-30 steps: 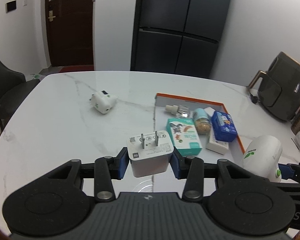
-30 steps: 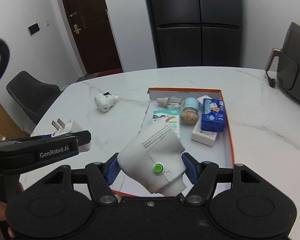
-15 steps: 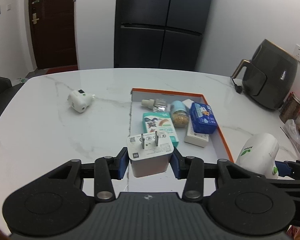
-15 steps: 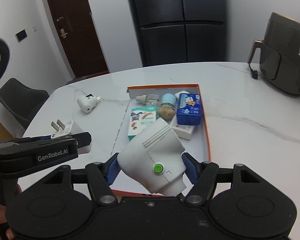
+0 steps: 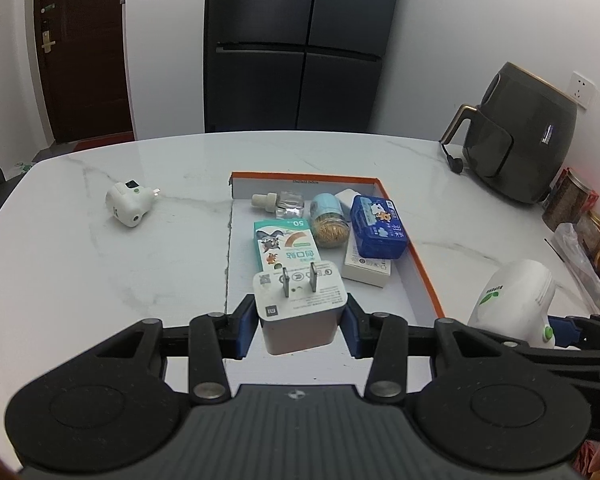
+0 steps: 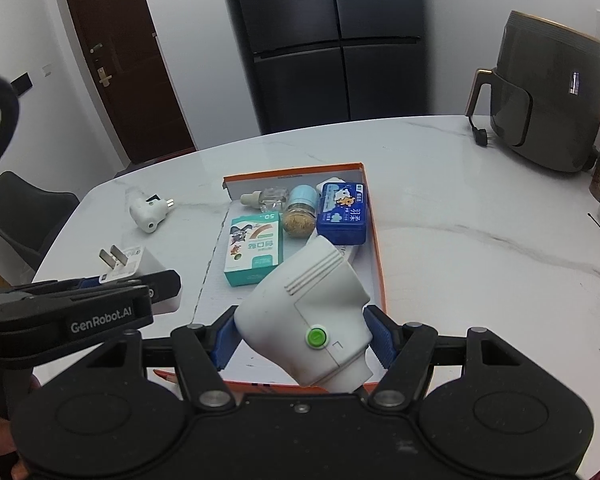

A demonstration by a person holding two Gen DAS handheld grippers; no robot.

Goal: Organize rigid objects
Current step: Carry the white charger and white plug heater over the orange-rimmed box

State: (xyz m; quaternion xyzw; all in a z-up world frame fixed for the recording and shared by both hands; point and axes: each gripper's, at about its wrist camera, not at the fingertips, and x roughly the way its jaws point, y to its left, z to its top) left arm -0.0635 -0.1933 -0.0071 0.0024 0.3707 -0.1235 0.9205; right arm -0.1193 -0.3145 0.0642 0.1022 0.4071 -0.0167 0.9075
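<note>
My white marble-patterned table (image 5: 112, 264) spreads under both of my grippers, with a dark four-door refrigerator (image 5: 300, 44) behind it and a grey-brown air fryer with a bronze handle (image 5: 516, 136) standing at the table's far right. In the middle of the table lies a shallow orange-rimmed cardboard tray (image 5: 428, 280) with a white floor. Inside it, toward the far end, a blue tissue packet with cartoon print (image 5: 378, 226) rests on top of a flat white box (image 5: 366, 270); just left of them lies a teal and white cartoon-printed carton (image 5: 286, 246), with a clear jar of toothpicks with a pale blue lid (image 5: 330, 220) between the carton and the packet, and a small clear glass dropper bottle (image 5: 280, 203) on its side near the tray's back wall.

My right gripper (image 6: 302, 340) is clamped on a large white plastic plug-in device with a green button (image 6: 306, 318), holding it tilted above the tray's near end. My left gripper (image 5: 300, 322) squeezes a white square wall charger with two metal prongs (image 5: 300, 306), prongs pointing forward, raised over the tray's near left part. Well to the left of the tray, alone on the table, lies a small white plug adapter with a green dot (image 5: 130, 202).
</note>
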